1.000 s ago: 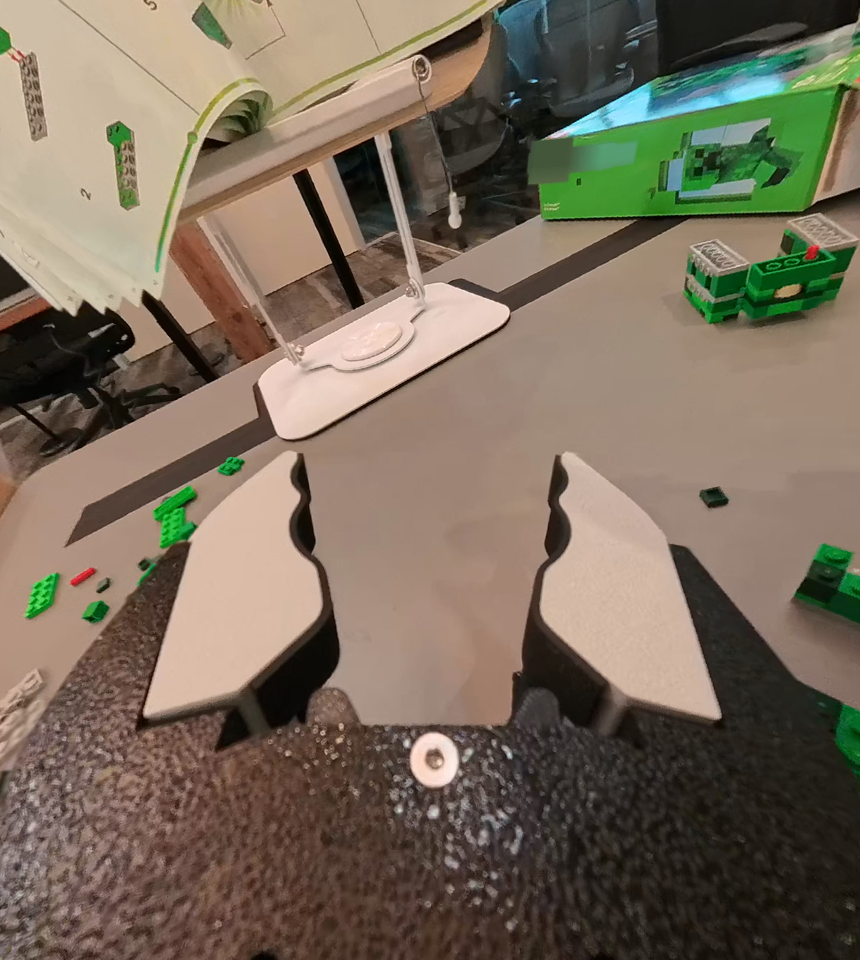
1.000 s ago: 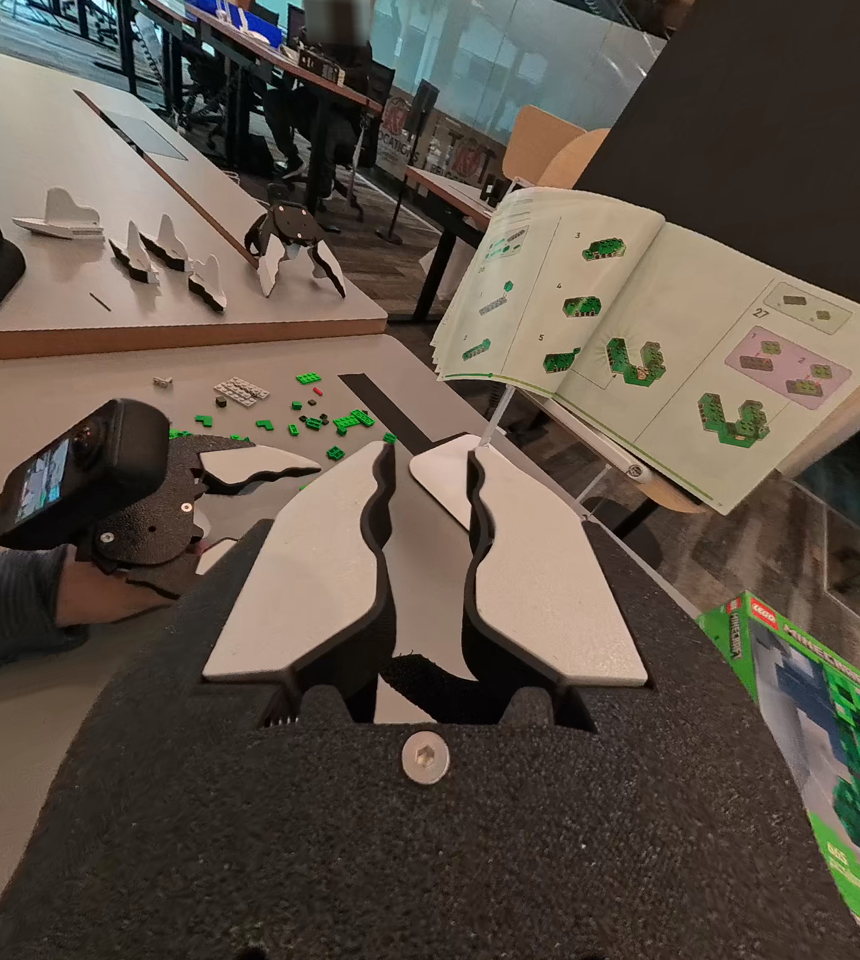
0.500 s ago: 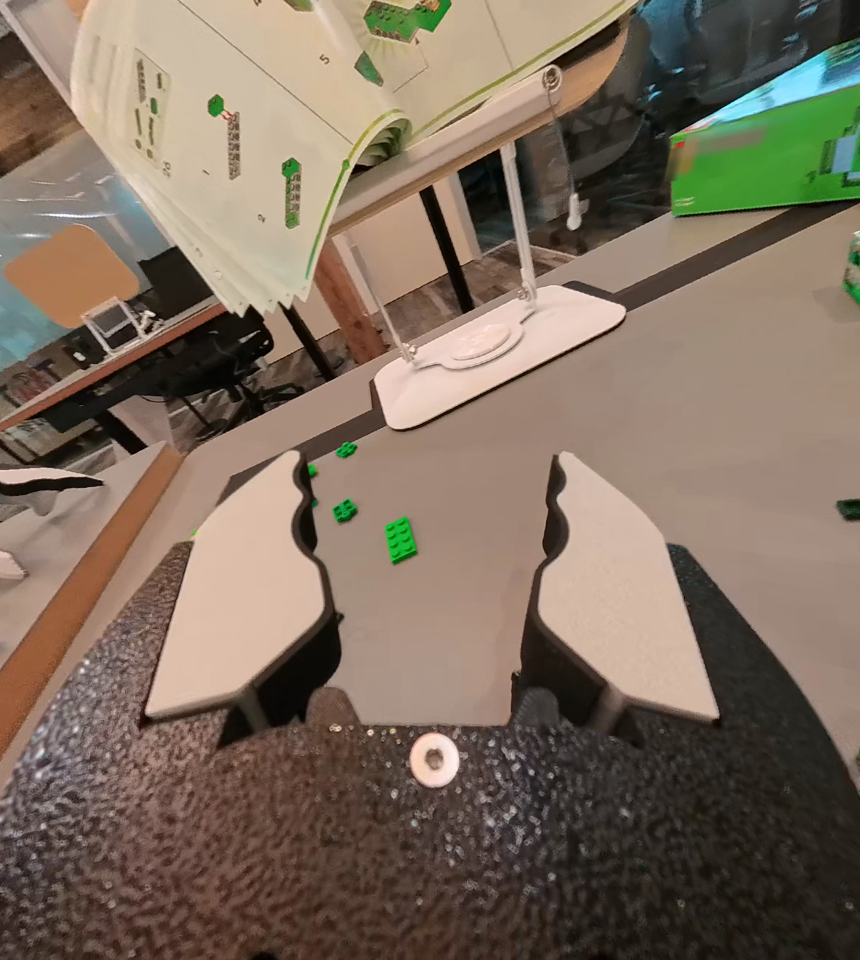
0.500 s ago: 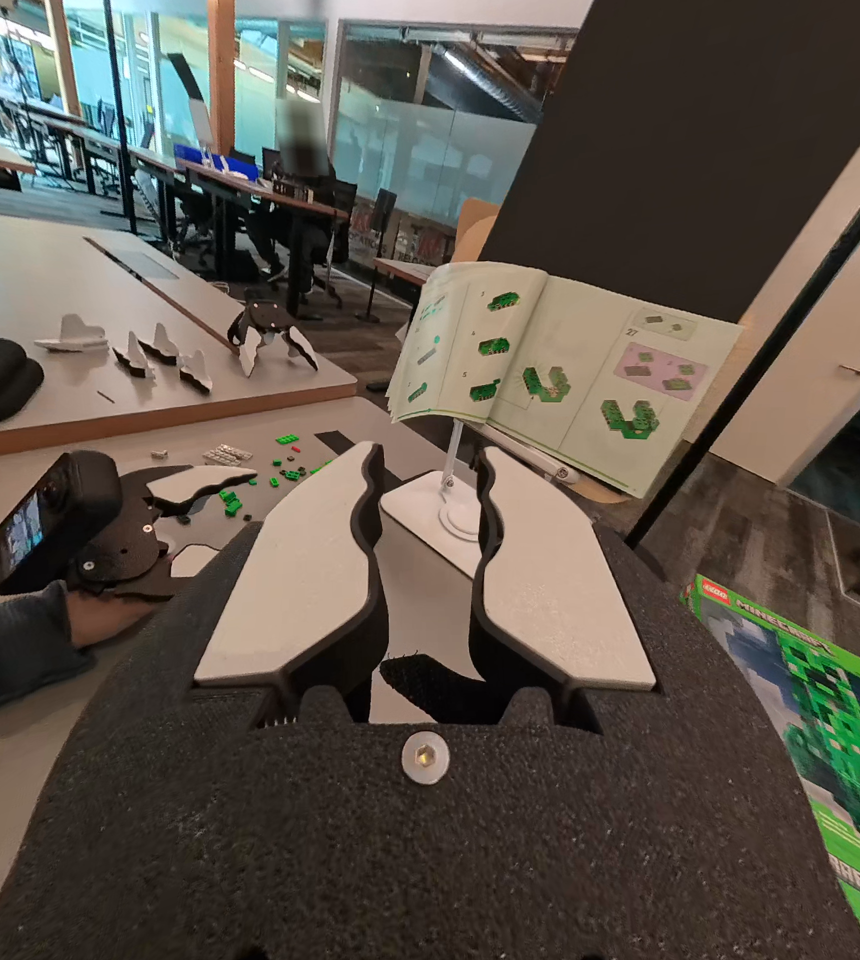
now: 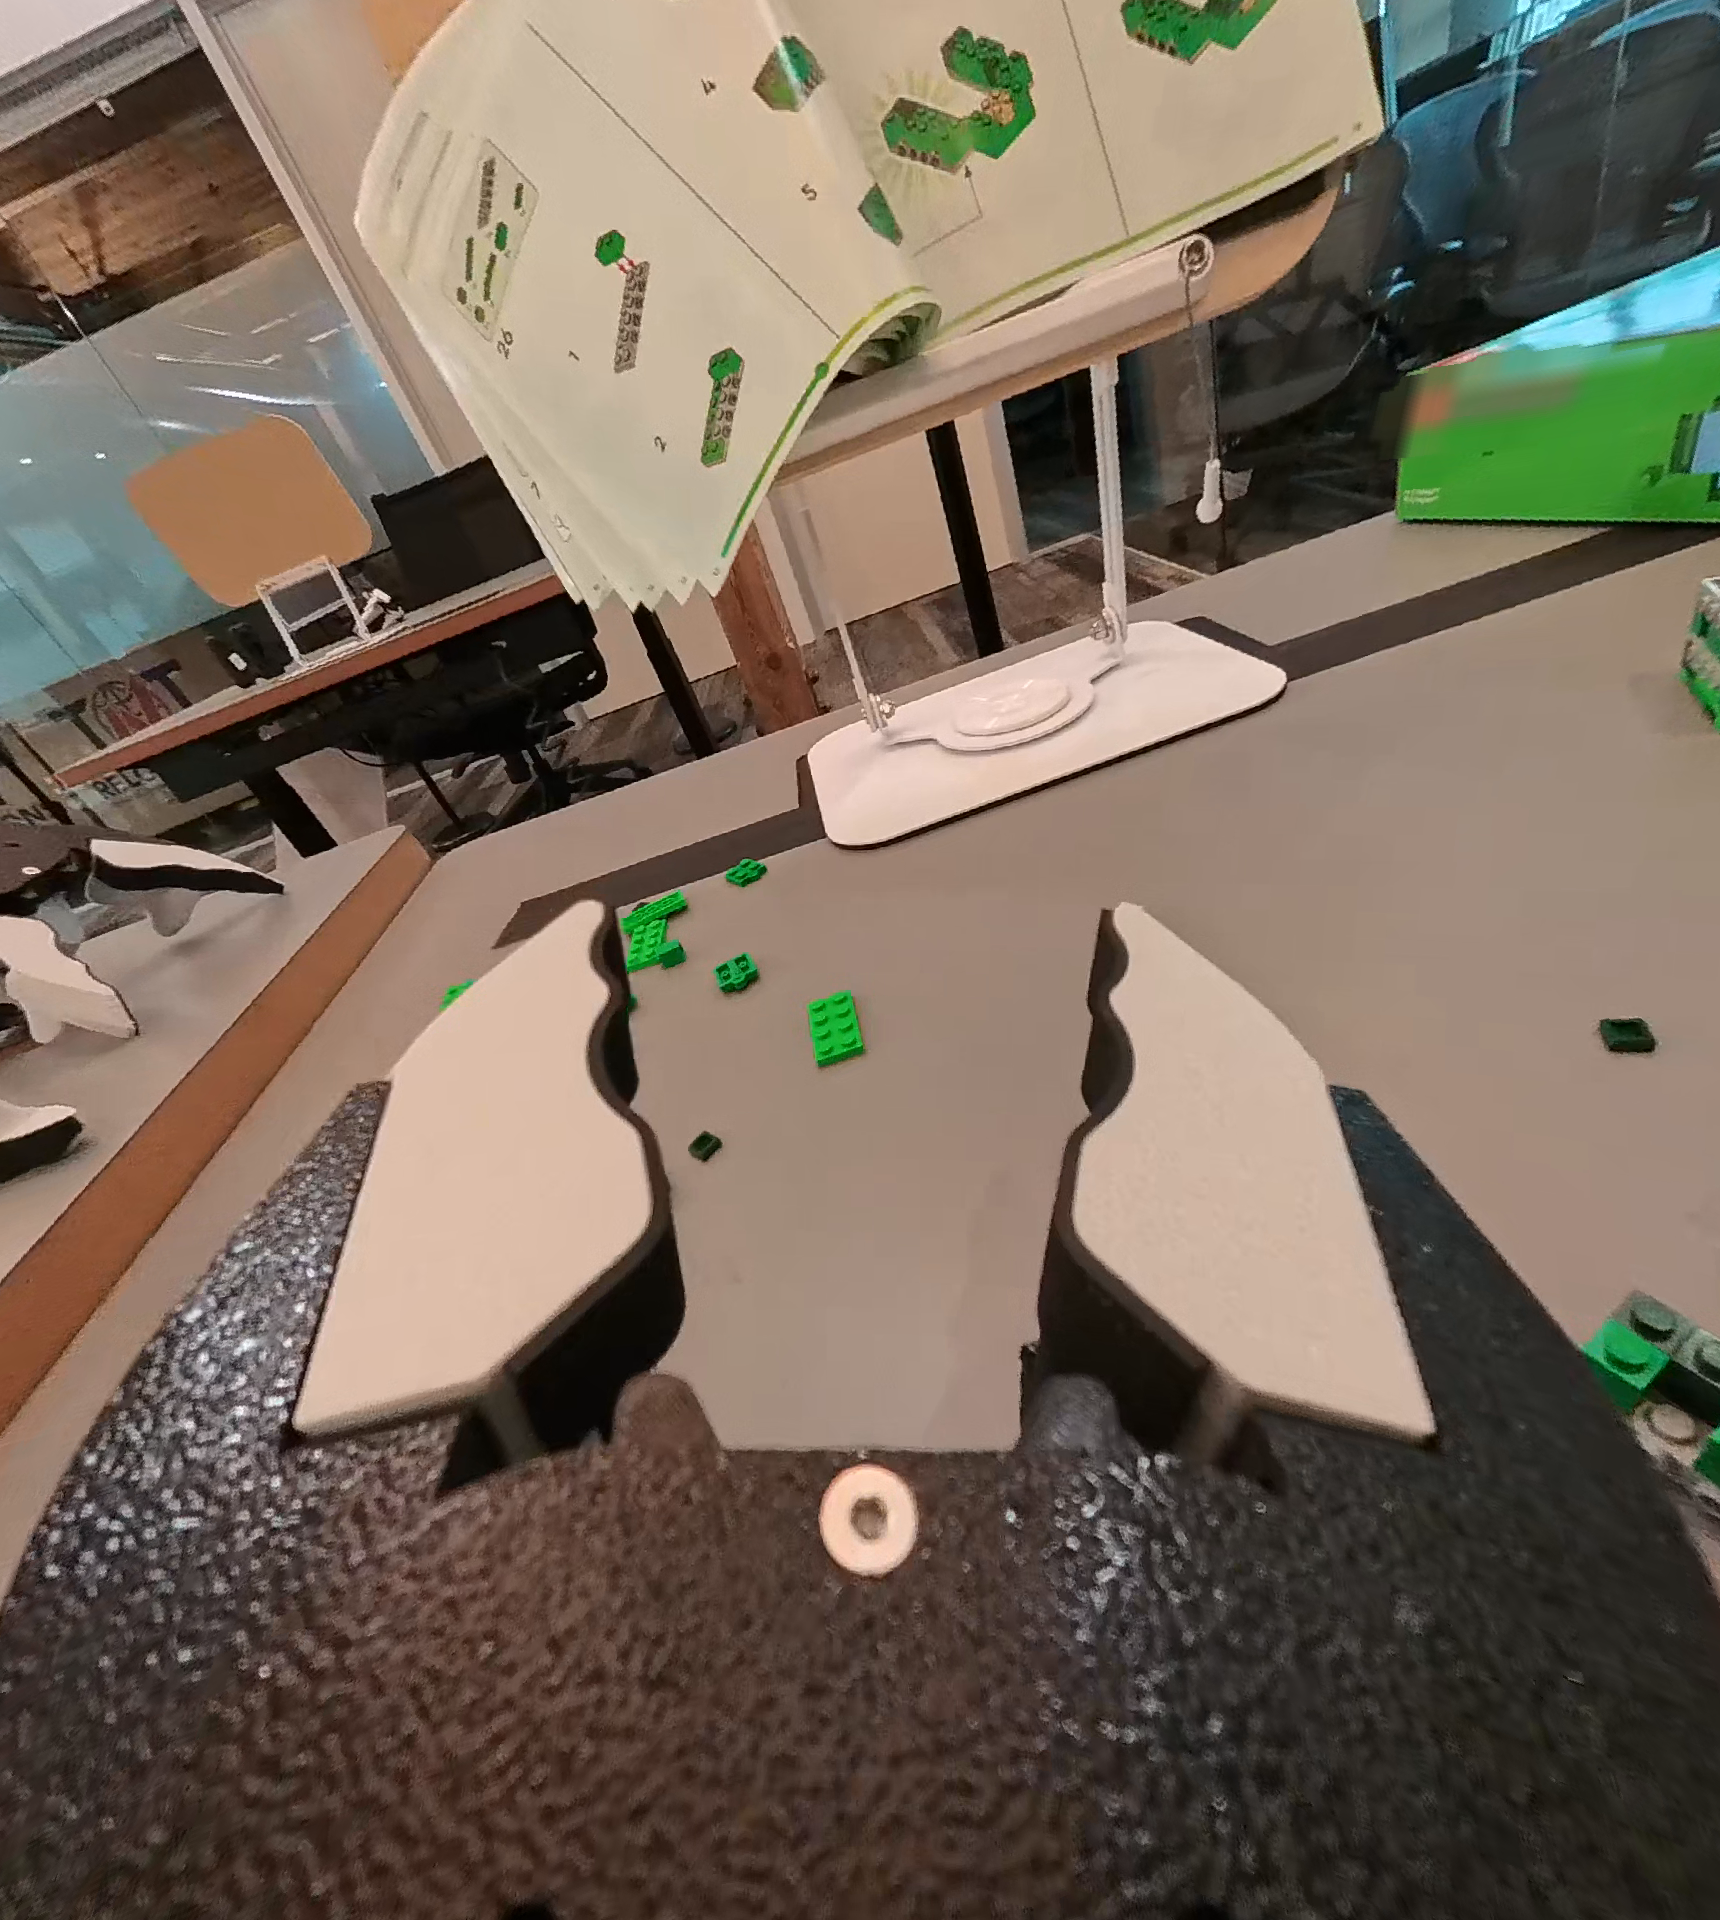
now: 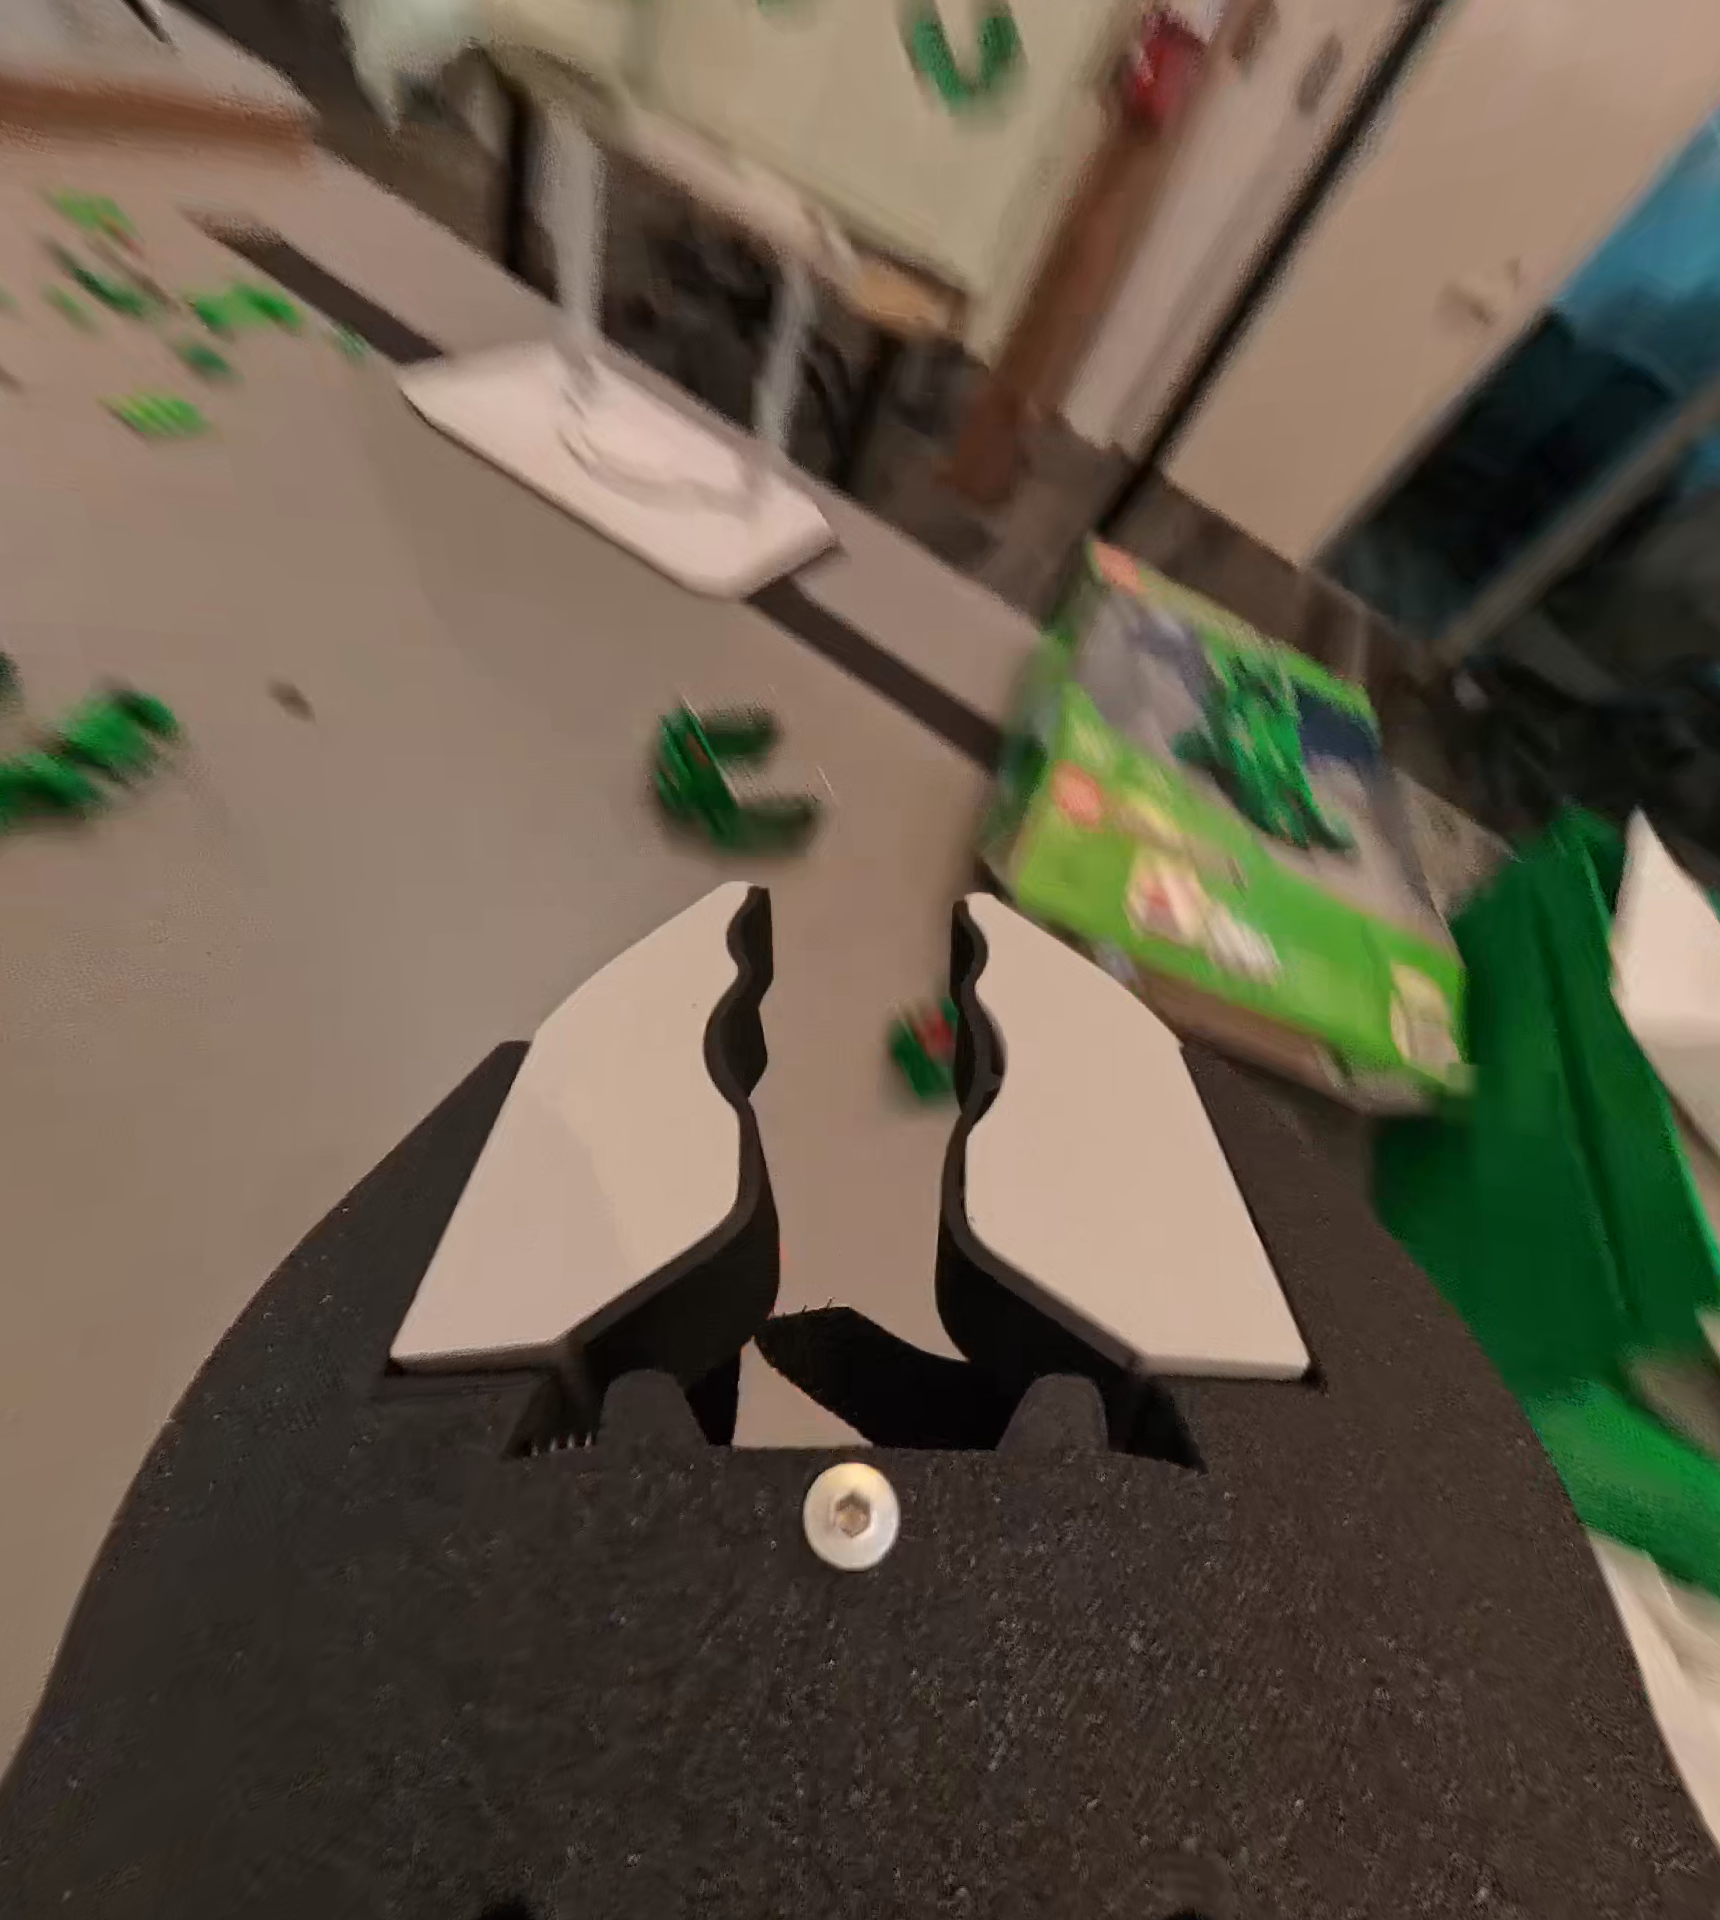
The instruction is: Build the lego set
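While no brick was held, the left gripper [image 5: 861,1023] hung with its jaws wide apart above the grey tabletop [image 5: 1355,935], facing loose bright-green plates, among them a small rectangular studded plate [image 5: 837,1029], near the left edge. The right gripper [image 6: 856,951], jaws narrowly apart and empty, faced a blurred green part-built assembly [image 6: 731,779]. Judged step: part selection. The next move likely required descending over one plate with the jaws aligned across it.
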Tool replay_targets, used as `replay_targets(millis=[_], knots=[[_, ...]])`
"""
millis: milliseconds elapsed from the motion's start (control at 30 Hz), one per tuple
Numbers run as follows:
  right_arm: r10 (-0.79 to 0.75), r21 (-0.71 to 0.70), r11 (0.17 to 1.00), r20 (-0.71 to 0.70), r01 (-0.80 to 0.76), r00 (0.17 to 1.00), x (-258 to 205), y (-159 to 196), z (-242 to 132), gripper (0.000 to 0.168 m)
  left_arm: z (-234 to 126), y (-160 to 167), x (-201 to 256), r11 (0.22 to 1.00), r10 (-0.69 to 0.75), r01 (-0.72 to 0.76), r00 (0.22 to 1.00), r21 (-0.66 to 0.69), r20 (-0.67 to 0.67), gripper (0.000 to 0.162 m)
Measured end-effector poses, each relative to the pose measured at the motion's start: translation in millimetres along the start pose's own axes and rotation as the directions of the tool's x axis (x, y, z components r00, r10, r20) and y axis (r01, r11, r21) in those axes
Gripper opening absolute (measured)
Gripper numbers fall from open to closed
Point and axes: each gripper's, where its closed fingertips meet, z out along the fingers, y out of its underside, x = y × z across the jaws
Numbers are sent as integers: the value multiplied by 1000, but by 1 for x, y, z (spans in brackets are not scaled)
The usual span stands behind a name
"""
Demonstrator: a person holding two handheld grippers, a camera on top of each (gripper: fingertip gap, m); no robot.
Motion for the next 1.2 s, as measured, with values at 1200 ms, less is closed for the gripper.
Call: replay_targets(millis=[1200], knots=[[-910, -659, 345, -61, 668, 410, 134, 28, -141, 0, -1, -9, 46, 1000, 2, 3, 979, 23, -206, 82]])
